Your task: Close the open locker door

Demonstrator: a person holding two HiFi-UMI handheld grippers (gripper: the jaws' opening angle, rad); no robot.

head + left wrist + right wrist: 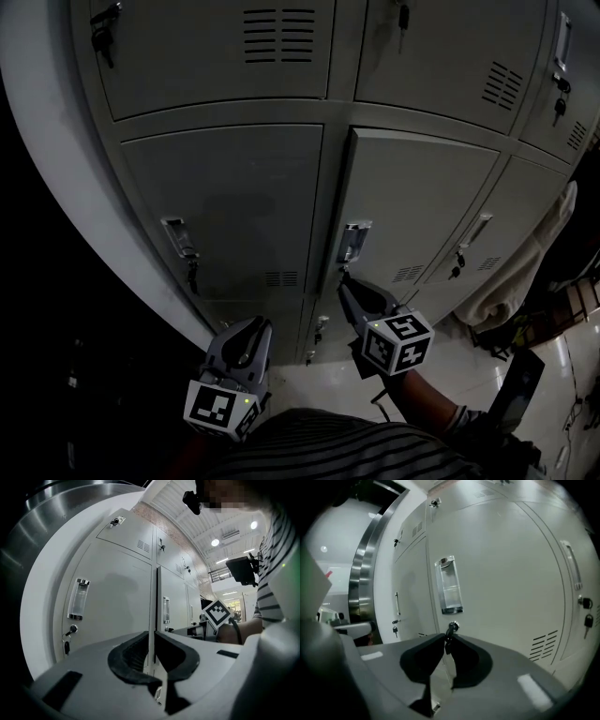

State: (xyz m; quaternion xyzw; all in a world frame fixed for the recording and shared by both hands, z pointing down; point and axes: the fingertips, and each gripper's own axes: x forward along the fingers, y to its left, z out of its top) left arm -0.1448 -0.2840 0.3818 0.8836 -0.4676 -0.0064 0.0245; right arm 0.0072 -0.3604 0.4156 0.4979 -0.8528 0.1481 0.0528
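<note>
At middle locker door (422, 206), seemingly just ajar: right gripper (447, 640) closing on key (450, 629) hanging below handle (450, 585). Left gripper (151, 637) hanging low, jaws nearly together, empty. Next, likely: pressing door flush, turning key.

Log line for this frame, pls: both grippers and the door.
left gripper: jaws together, empty | right gripper: jaws closing on key | door: key in it, looks slightly ajar

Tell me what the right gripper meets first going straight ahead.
The key hanging in the lock, already between the right gripper's closing jaws; directly behind it, the locker door, though depth is hard to judge.
</note>
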